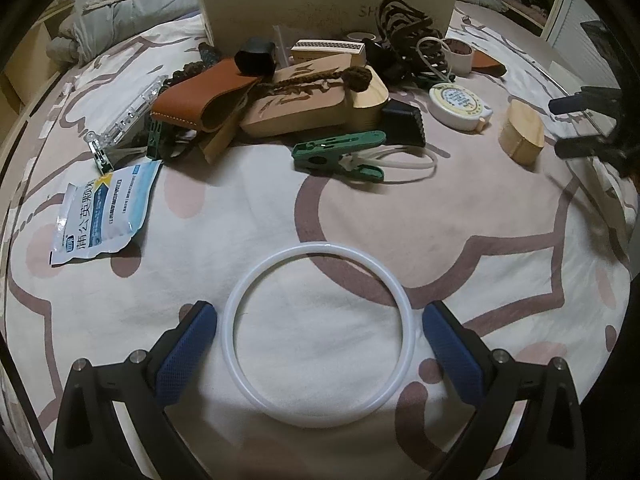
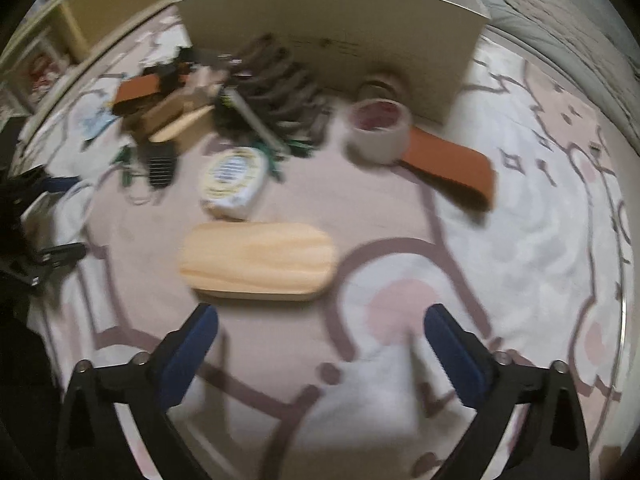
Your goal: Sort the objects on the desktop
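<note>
A white plastic ring [image 1: 404, 304] lies flat on the patterned cloth between the open fingers of my left gripper [image 1: 320, 332], which is empty. A clutter pile lies beyond: green clip [image 1: 340, 152], brown leather case [image 1: 200, 100], wooden box [image 1: 312, 100], white tape measure [image 1: 460, 106], oval wooden block [image 1: 522, 132]. My right gripper [image 2: 320, 336] is open and empty, just short of the same oval wooden block [image 2: 258, 266]. The right wrist view is blurred. It shows the tape measure [image 2: 232, 182], a tape roll [image 2: 378, 130] and a brown leather strip [image 2: 452, 166].
A beige board [image 1: 328, 4] stands upright behind the pile; it also shows in the right wrist view [image 2: 340, 36]. A blue-white sachet [image 1: 104, 212] lies at left, a clear plastic piece [image 1: 128, 120] near it. The right gripper shows at the left view's right edge [image 1: 588, 128].
</note>
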`<state>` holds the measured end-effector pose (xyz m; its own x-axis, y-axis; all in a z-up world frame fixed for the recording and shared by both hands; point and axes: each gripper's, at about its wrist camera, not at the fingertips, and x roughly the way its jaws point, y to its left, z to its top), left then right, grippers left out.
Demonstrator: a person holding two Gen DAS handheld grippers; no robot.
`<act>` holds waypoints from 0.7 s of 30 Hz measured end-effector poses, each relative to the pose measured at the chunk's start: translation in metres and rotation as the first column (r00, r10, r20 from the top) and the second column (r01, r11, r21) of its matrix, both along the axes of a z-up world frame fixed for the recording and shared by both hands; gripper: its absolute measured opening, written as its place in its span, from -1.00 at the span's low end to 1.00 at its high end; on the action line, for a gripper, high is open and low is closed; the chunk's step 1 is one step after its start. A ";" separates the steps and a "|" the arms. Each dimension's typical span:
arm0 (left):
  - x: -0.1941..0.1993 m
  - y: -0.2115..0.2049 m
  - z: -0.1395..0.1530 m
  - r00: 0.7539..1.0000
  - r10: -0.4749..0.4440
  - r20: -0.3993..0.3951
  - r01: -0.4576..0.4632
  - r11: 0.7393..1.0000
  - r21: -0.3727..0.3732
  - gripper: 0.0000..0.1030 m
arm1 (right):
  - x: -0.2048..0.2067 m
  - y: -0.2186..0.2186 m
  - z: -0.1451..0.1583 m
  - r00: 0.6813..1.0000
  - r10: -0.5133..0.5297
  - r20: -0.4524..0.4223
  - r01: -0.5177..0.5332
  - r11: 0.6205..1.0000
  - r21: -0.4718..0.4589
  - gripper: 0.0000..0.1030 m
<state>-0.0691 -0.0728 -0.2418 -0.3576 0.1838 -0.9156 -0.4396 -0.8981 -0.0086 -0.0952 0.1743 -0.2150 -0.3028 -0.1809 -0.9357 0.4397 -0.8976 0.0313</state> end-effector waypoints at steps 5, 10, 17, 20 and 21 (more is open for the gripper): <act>-0.001 -0.002 0.001 1.000 0.009 -0.007 -0.009 1.000 0.004 1.00 | 0.003 -0.019 -0.001 0.999 0.046 -0.023 -0.047 0.998 -0.045 1.00; -0.001 -0.002 0.001 0.999 0.021 -0.025 -0.021 1.000 0.008 1.00 | -0.008 -0.029 -0.008 0.998 0.032 -0.052 -0.036 0.997 -0.065 1.00; -0.002 -0.002 0.003 0.999 0.025 -0.038 -0.024 1.000 0.016 1.00 | -0.011 -0.035 -0.018 0.999 0.024 -0.049 -0.024 1.000 -0.012 1.00; -0.001 -0.003 0.004 0.999 0.014 -0.034 -0.014 1.000 0.018 0.99 | -0.016 -0.037 -0.021 1.000 0.006 -0.011 -0.006 1.000 0.018 1.00; -0.001 -0.003 0.004 0.999 0.013 -0.033 -0.012 1.000 0.018 0.99 | -0.018 -0.036 -0.021 1.000 -0.004 0.003 0.004 1.000 0.013 1.00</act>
